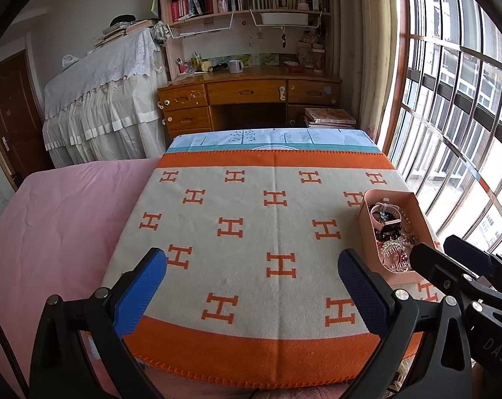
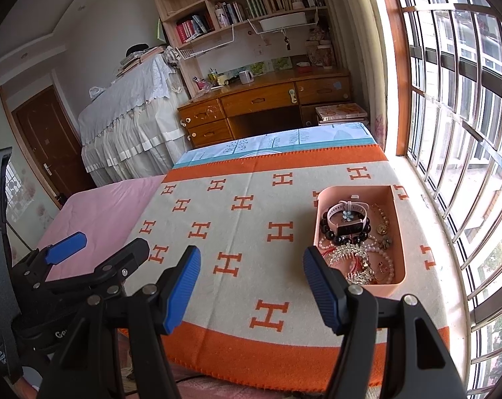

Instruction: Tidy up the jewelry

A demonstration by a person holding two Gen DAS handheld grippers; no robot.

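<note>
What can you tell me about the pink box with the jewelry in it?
The pink box is an open, lidless rectangular tray with rounded corners, looking like plastic or card. It sits flat on the orange-and-cream blanket, near the window-side edge. Inside lie a pink-strapped watch, a dark bead bracelet, a rhinestone comb, pearl strands and gold pieces, tangled together. The right tool hovers open beside it, not touching.

Before you is a bed (image 2: 98, 212) with a pink sheet. An orange-bordered cream blanket (image 2: 251, 232) with orange H marks lies across its window side, and a pink tray (image 2: 399, 232) of jewelry sits on the blanket near the window edge.
</note>
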